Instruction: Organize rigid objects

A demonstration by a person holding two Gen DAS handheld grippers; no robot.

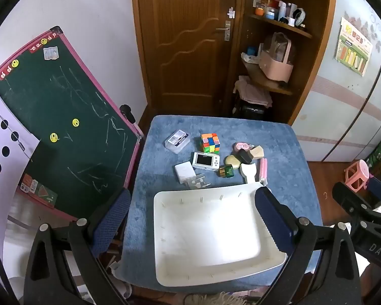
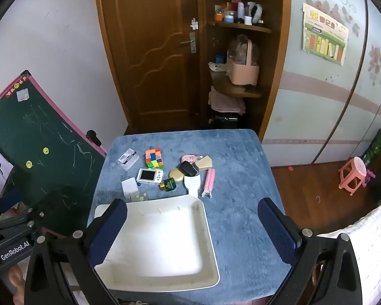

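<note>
A white tray (image 1: 165,267) (image 2: 210,267) lies empty at the near end of the blue table (image 1: 292,152) (image 2: 241,216). Beyond it lie a Rubik's cube (image 1: 210,142) (image 2: 154,158), a small white camera (image 1: 206,160) (image 2: 149,176), a clear plastic case (image 1: 177,141) (image 2: 128,162), a white charger (image 1: 185,172) (image 2: 129,187), a green bottle (image 1: 226,171) (image 2: 168,185), a white scraper (image 1: 249,172) (image 2: 192,185) and a pink clip (image 1: 263,171) (image 2: 208,182). My left gripper (image 1: 193,218) is open and empty above the tray. My right gripper (image 2: 193,225) is open and empty above the tray's right edge.
A green chalkboard (image 1: 63,127) (image 2: 38,139) leans left of the table. A wooden door (image 1: 185,38) (image 2: 152,50) and open shelves (image 1: 274,50) (image 2: 238,50) stand behind. A pink stool (image 1: 356,175) (image 2: 353,175) is on the floor at right.
</note>
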